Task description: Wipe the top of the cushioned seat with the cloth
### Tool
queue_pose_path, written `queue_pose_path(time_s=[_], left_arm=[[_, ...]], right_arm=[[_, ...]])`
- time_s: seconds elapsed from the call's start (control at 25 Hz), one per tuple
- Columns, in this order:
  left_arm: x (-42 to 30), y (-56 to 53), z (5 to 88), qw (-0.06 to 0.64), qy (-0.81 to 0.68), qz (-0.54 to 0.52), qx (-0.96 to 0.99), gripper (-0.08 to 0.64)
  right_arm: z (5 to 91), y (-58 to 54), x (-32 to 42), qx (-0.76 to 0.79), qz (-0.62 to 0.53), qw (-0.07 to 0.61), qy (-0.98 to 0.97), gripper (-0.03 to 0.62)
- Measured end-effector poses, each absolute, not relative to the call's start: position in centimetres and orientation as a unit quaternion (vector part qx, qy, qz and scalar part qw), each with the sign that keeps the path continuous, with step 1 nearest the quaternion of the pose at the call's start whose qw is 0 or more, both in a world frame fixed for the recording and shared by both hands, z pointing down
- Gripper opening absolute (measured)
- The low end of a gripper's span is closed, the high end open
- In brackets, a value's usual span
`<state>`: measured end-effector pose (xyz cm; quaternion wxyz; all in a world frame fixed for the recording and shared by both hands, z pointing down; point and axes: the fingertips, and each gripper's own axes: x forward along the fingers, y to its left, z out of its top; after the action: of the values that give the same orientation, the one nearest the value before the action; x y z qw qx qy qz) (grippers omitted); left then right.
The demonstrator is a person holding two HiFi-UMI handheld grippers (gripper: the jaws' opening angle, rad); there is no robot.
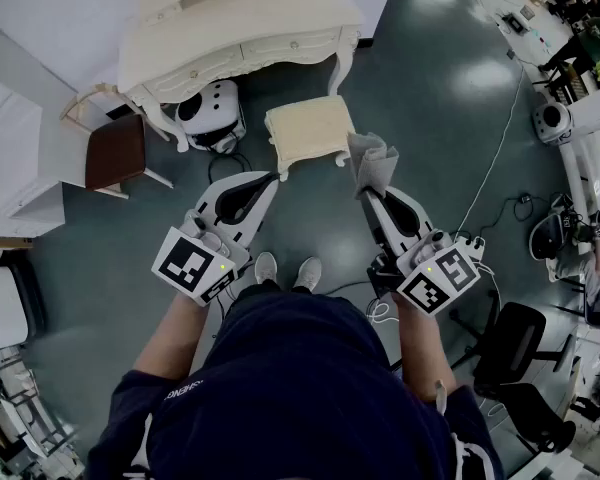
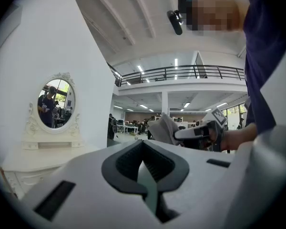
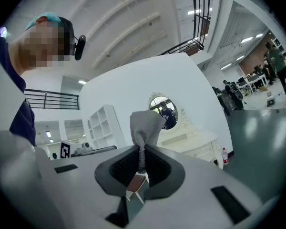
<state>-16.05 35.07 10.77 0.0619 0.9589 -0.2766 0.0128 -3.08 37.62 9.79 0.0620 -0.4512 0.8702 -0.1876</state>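
Above floor, short of seat (image 1: 310, 128): right gripper (image 1: 370, 194) held cloth (image 1: 372, 161) clamped; left gripper (image 1: 268, 179) was closed, empty; wiping looked not yet begun.

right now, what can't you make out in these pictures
- cushioned seat: it shows in the head view only, where any dirt on its top is too small to tell. Neither gripper view shows it.
- cloth: in the right gripper view, its lower end is hidden inside the right tongs.
- white round device: in the head view, it is partly hidden under the dressing table.
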Motion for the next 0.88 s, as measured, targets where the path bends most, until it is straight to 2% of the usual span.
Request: queue_pose_path(time_s=[0.88], left_arm=[[-13.0, 35.5, 12.0, 0.069, -0.289, 0.022, 0.955, 0.008]], right_arm=[[10.6, 37.7, -0.6, -0.432, -0.178, 0.045, 0.883, 0.041]])
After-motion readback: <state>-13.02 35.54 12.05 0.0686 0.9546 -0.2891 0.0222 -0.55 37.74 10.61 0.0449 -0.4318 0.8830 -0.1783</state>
